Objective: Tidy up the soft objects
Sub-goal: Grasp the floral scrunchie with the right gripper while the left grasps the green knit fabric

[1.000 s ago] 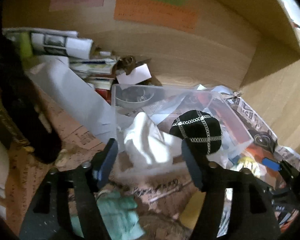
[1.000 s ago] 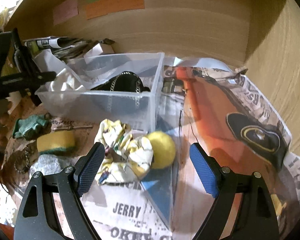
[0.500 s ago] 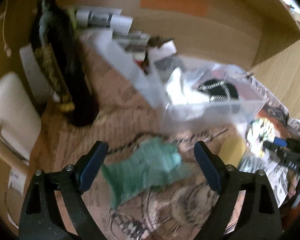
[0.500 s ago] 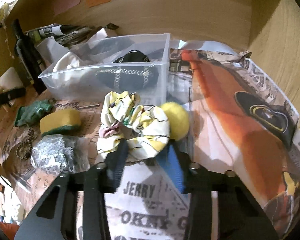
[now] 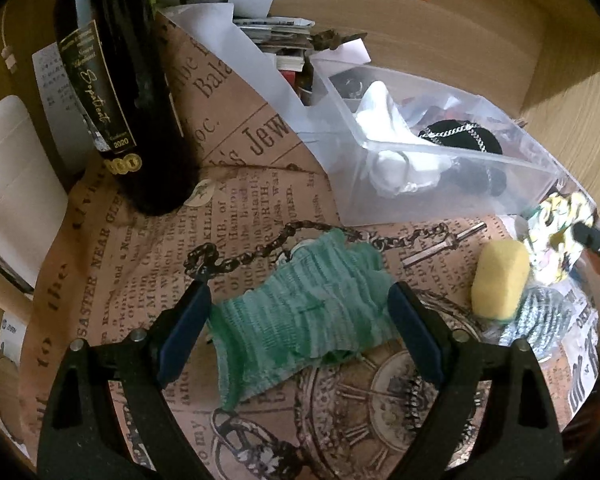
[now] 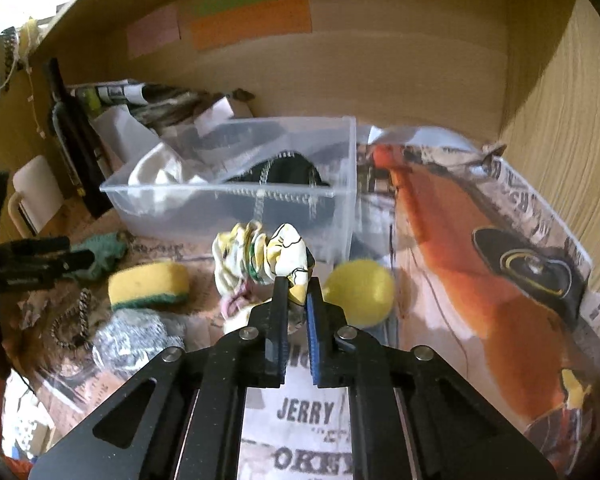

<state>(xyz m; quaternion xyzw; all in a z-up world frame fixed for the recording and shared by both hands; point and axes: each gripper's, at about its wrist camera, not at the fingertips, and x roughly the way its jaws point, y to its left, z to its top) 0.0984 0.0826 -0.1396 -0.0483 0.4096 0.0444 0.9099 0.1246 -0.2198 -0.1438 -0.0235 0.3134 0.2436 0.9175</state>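
Observation:
My left gripper (image 5: 298, 300) is open, its jaws on either side of a green knitted cloth (image 5: 304, 316) lying on the newspaper. My right gripper (image 6: 298, 284) is shut on a yellow-and-white patterned scrunchie (image 6: 260, 252) and holds it lifted in front of the clear plastic bin (image 6: 236, 200). The bin (image 5: 452, 196) holds a white cloth (image 5: 384, 120) and a black pouch with chain trim (image 5: 460, 140). A yellow ball (image 6: 360, 292) lies right of the scrunchie. A yellow sponge (image 6: 148, 284) lies to its left; it also shows in the left wrist view (image 5: 500, 280).
A dark wine bottle (image 5: 116, 88) stands at the left. A metal chain (image 5: 260, 252) lies behind the green cloth. A steel scourer (image 6: 132, 336) sits by the sponge. Stacked papers (image 5: 260, 28) fill the back corner. Wooden walls close the back and right.
My left gripper swung away from the bin and came down around the green cloth. My right gripper closed on the scrunchie and lifted it off the newspaper.

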